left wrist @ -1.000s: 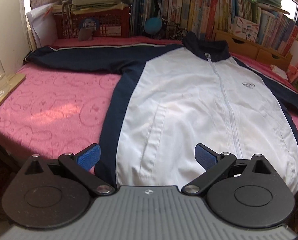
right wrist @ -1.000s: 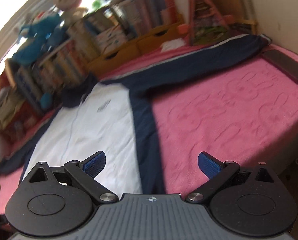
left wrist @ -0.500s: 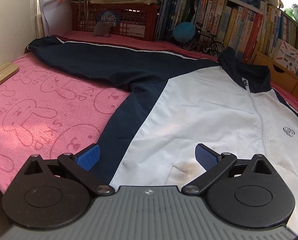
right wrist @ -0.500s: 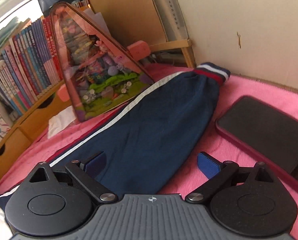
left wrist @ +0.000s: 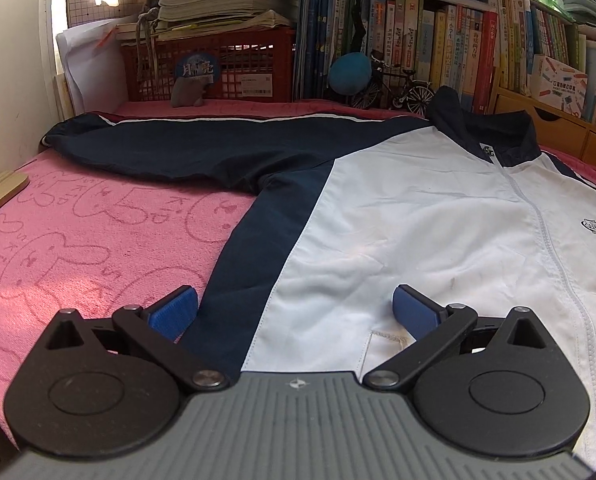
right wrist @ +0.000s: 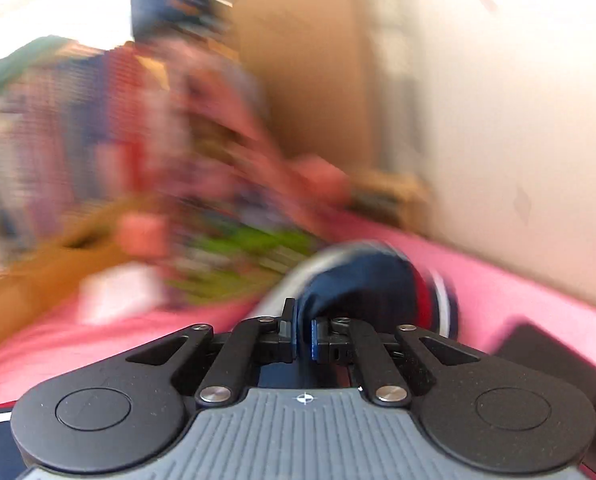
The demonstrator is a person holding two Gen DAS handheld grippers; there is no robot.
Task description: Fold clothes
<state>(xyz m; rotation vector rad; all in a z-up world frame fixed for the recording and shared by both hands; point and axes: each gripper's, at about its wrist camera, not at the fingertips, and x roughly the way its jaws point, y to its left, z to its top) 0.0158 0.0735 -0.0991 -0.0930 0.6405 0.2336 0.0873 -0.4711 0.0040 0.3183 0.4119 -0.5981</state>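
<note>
Jacket (left wrist: 418, 216) fabric is sitting pinched between the blue pads of the right gripper (right wrist: 304, 338), whose jaws have just been closing and are now pressing together on the navy sleeve (right wrist: 354, 280) close to its striped cuff (right wrist: 430, 300). Past the cuff the sleeve is bunching up off the pink cover (right wrist: 510, 296), and a dark phone (right wrist: 538, 344) is lying on the cover just right of that gripper; everything farther back in this view is blurring too much to tell apart.

The left gripper (left wrist: 294, 312) is hovering with its jaws spread wide above the jacket's lower part, one pad (left wrist: 174, 314) over the pink cover (left wrist: 98, 240) just beside the navy side panel, the other pad over the white front near a pocket opening (left wrist: 386, 336). Neither pad is gripping anything. The jacket is lying flat and face up on the cover, zipped, with its collar pointing toward the books (left wrist: 438, 40) behind it and its other sleeve (left wrist: 186, 148) stretching out flat to the left. Behind that sleeve a red crate (left wrist: 234, 64) is carrying a stack of papers, and a toy bicycle (left wrist: 394, 88) is standing near the collar.
</note>
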